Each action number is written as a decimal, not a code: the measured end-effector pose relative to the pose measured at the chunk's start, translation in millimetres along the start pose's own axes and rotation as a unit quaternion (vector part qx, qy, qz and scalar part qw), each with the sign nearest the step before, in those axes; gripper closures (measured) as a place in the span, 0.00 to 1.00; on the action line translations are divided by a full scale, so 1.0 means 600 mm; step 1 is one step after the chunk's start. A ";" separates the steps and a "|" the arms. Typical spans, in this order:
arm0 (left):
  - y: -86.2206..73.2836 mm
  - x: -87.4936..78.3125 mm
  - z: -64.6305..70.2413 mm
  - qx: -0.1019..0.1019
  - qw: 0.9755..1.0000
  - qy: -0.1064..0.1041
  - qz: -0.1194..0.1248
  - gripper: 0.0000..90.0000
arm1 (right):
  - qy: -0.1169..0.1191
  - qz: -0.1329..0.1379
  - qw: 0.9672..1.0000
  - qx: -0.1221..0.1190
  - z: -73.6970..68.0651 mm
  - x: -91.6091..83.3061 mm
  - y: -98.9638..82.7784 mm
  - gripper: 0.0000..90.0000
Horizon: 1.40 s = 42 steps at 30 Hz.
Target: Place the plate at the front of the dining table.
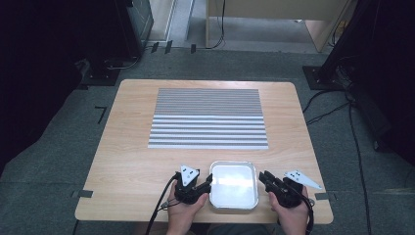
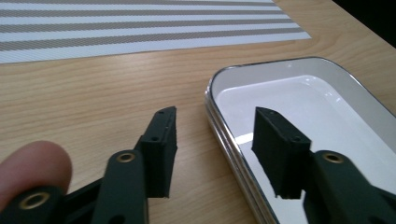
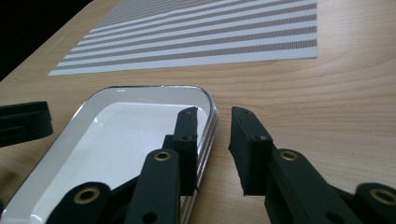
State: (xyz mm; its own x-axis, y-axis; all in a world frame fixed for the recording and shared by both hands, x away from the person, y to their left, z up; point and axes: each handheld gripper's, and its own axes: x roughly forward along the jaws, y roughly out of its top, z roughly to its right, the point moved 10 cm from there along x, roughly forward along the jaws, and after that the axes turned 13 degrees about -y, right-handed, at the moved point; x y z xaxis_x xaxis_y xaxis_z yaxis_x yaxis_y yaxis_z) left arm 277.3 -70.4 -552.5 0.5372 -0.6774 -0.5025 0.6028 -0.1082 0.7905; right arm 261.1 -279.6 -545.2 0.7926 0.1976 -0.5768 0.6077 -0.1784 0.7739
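Note:
A shallow white tray with a shiny metal rim [image 1: 234, 163] lies near the table's front edge, and nothing is in it. My left gripper [image 1: 209, 182] is at the tray's left side. In the left gripper view the tray's rim [image 2: 224, 135] runs between the jaws of that gripper [image 2: 215, 116], one jaw inside the tray and one outside, with gaps on both sides. My right gripper [image 1: 262, 176] straddles the right rim [image 3: 210, 126] the same way. The inner jaw of my right gripper [image 3: 215, 114] stands close against the rim and the outer one stands apart from it.
A grey-and-white striped placemat [image 1: 209, 118] covers the middle and far part of the wooden table [image 1: 132, 161]. Bare wood lies between the mat and the tray. Cables and dark equipment stands are on the floor around the table.

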 end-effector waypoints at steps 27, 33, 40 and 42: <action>-0.026 0.008 0.024 0.005 1.000 -0.017 -0.014 0.91 | -0.004 -0.054 0.998 0.009 -0.017 0.016 -0.029 0.97; -0.027 0.009 0.024 0.011 1.000 -0.015 -0.015 0.90 | -0.002 -0.052 0.999 0.014 -0.017 0.016 -0.029 0.97; -0.027 0.010 0.024 0.010 1.000 -0.011 -0.012 0.91 | -0.022 -0.046 0.999 0.016 -0.019 0.016 -0.029 0.98; -0.026 0.010 0.024 0.008 1.000 -0.012 -0.009 0.91 | -0.025 -0.045 0.999 0.016 -0.020 0.016 -0.029 0.98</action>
State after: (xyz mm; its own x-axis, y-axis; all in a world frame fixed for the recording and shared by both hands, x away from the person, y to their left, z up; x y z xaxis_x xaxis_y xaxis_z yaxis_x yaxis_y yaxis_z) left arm 262.8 -83.0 -562.6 0.5127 -0.6921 -0.5080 0.6023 -0.1317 0.7873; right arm 257.4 -263.2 -561.3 0.7362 0.1655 -0.6562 0.6766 -0.1934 0.7105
